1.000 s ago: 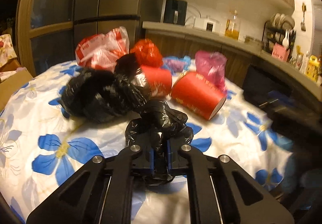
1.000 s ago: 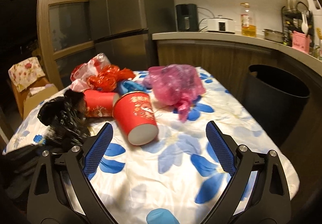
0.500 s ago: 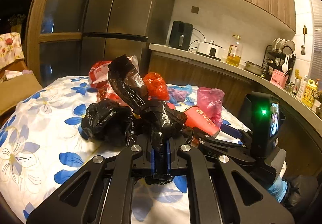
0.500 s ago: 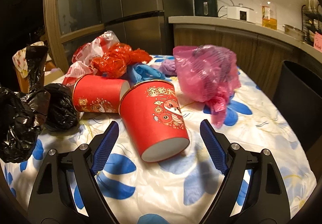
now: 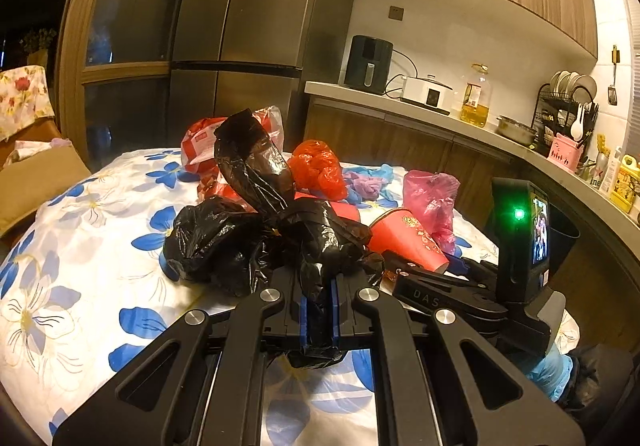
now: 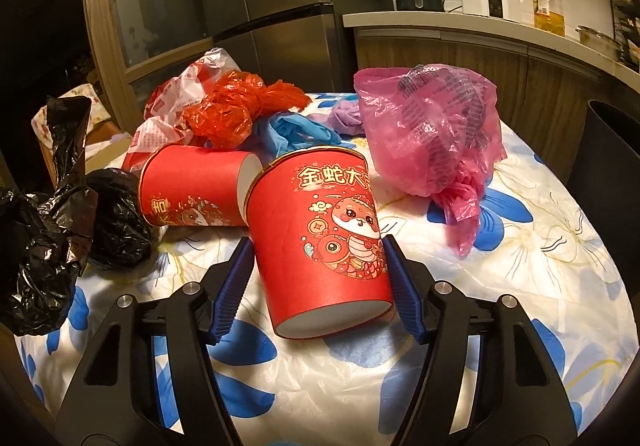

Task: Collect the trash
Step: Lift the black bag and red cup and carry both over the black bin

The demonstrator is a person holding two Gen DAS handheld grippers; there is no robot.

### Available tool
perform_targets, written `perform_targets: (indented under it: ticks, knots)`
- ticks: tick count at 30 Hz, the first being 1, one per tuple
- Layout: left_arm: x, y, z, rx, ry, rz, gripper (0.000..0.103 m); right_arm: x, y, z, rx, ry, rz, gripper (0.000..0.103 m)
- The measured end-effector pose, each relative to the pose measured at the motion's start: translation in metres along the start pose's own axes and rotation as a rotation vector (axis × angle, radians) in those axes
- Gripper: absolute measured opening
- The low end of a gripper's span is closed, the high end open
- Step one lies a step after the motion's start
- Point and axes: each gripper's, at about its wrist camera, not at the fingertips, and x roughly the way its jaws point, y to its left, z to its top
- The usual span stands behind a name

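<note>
My left gripper [image 5: 316,318] is shut on a crumpled black plastic bag [image 5: 320,242] and holds it just above the flowered tablecloth [image 5: 80,286]; a long tail of black bag sticks up behind. A red paper cup [image 6: 320,238] with a cartoon snake lies on its side, bottom toward me, between the blue pads of my right gripper [image 6: 318,286]. Those jaws are closing; the pads stand right at the cup's sides and the wall is not squeezed. In the left wrist view the same cup [image 5: 408,242] shows at the right gripper's [image 5: 444,266] tips.
A second red cup [image 6: 192,189] lies behind the first. Farther back are a pink bag [image 6: 432,133], an orange-red bag [image 6: 236,109], blue gloves [image 6: 288,129] and a red-and-white bag [image 6: 180,93]. A black bin [image 6: 612,165] stands right of the table.
The right gripper came forward and down to the near red cup, and its jaws narrowed around it. The left gripper lifted the black bag off the cloth.
</note>
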Motion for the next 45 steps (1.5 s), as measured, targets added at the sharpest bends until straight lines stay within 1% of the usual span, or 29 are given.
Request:
perform_targets:
  ticks: [4, 9, 15, 20, 27, 36, 39, 45]
  knots:
    - [-0.001, -0.004, 0.002, 0.006, -0.002, 0.019, 0.008, -0.006, 0.001, 0.0, -0.008, -0.016, -0.009, 0.061]
    - [-0.005, -0.006, 0.004, 0.008, -0.009, 0.033, 0.008, -0.023, -0.004, -0.003, -0.001, -0.042, -0.012, 0.06]
    - [-0.009, -0.016, 0.012, 0.03, -0.026, 0.034, 0.008, -0.062, -0.014, -0.004, 0.02, -0.087, -0.005, 0.06]
    - [-0.011, -0.038, 0.026, 0.062, -0.053, 0.012, 0.008, -0.097, -0.03, 0.006, 0.035, -0.141, -0.02, 0.06]
    - [-0.001, -0.078, 0.046, 0.115, -0.087, -0.042, 0.008, -0.136, -0.065, 0.021, 0.063, -0.218, -0.084, 0.06]
    - [0.024, -0.14, 0.059, 0.182, -0.103, -0.132, 0.008, -0.162, -0.117, 0.029, 0.113, -0.276, -0.182, 0.06]
    - [0.031, -0.161, 0.064, 0.198, -0.115, -0.164, 0.008, -0.168, -0.137, 0.031, 0.134, -0.289, -0.221, 0.06]
    - [0.051, -0.204, 0.074, 0.22, -0.137, -0.238, 0.008, -0.183, -0.184, 0.036, 0.179, -0.332, -0.338, 0.06]
